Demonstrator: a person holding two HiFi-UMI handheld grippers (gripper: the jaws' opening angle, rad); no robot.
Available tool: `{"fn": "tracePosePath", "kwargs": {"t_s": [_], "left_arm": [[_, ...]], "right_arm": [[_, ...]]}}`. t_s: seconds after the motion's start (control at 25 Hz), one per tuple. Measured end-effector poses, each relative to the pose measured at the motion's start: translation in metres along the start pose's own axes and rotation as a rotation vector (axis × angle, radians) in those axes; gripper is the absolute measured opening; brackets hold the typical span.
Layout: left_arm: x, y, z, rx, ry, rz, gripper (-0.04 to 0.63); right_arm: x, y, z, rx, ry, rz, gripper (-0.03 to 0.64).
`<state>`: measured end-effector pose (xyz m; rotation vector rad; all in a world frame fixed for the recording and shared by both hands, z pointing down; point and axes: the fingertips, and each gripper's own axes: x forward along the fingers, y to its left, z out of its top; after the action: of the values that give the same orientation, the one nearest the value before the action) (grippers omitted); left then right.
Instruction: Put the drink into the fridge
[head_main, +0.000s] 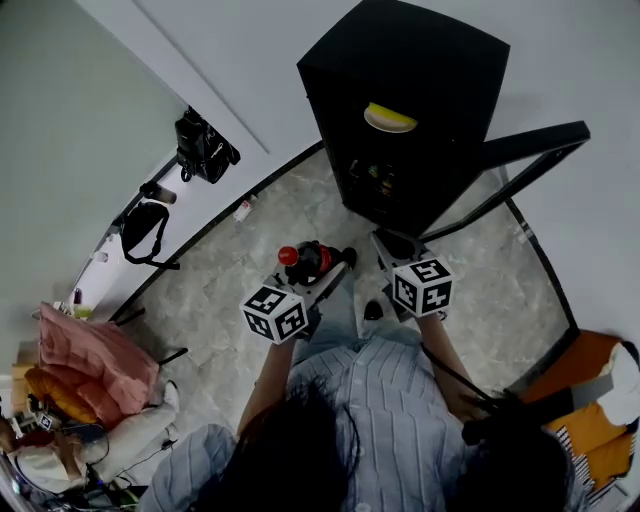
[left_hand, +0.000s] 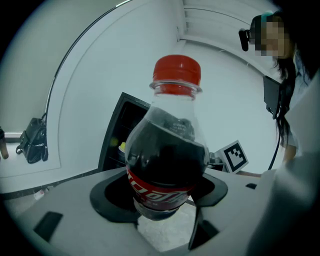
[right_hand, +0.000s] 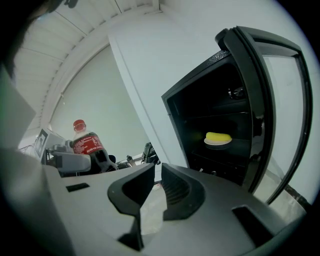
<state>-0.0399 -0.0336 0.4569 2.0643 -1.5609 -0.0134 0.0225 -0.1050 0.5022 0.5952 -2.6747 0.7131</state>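
Seen from above, the left gripper (head_main: 318, 272) pinches the cola bottle (head_main: 303, 259) upright, just short of the black fridge (head_main: 420, 80). The fridge door (head_main: 520, 165) hangs open to the right, and the right gripper (head_main: 385, 248) is alongside. The left gripper view shows both jaws clamped on the bottle's labelled belly. In the right gripper view the jaws sit almost together and empty, facing the shelves, with a yellow thing (right_hand: 218, 136) on one.

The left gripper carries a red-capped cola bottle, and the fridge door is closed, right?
Not quite: the fridge door stands open, as the right gripper view shows. The left gripper does hold the red-capped cola bottle.
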Motion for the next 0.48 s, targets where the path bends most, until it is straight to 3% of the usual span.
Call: {"fn": "tracePosePath", "kwargs": {"t_s": [0.48], "left_arm": [[0.055, 0.044, 0.032, 0.084, 0.091, -0.139, 0.319]], "right_arm": [[0.051, -0.027, 0.030, 0.055, -0.017, -0.104, 0.049]]}}
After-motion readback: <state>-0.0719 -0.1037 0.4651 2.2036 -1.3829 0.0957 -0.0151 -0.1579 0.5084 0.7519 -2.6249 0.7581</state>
